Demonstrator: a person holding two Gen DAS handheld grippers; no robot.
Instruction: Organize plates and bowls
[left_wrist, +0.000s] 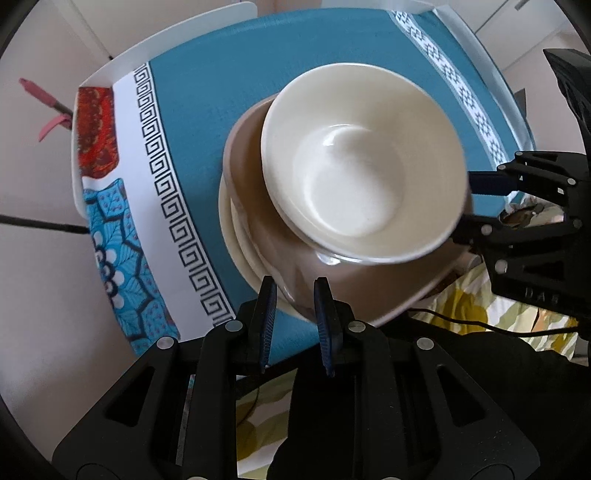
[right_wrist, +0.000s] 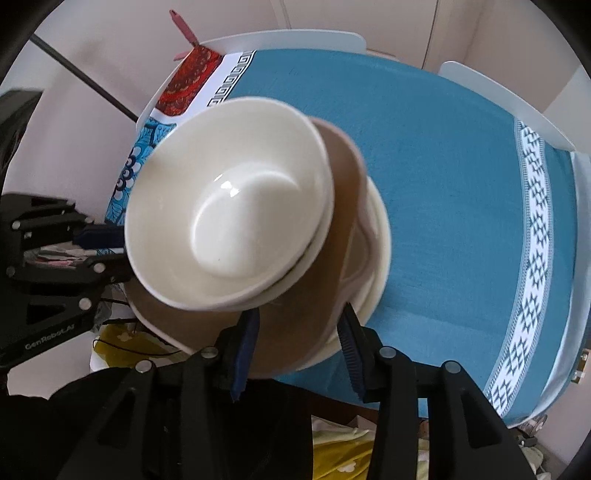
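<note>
Stack of dishes sits on the blue tablecloth (left_wrist: 207, 110), toward the near edge of the table. From the bottom: cream plates (left_wrist: 231, 218), then a tan plate (left_wrist: 266, 236), then nested cream bowls (left_wrist: 364, 166) on top, tilted and blurred.

My left gripper (left_wrist: 294, 295) points down over the stack's near edge. Its jaws are pressed close on the tan plate's rim, which shows between the blue pads (left_wrist: 267, 314); I hold it pinched.

My right gripper (right_wrist: 299, 325) straddles the same tan plate (right_wrist: 295, 332) at another spot on its rim. Its jaws stand spread, pads (right_wrist: 349, 343) apart from the rim as far as I can tell; the edge is blurred there.

White chair backs (right_wrist: 295, 38) stand beyond the table.
</note>
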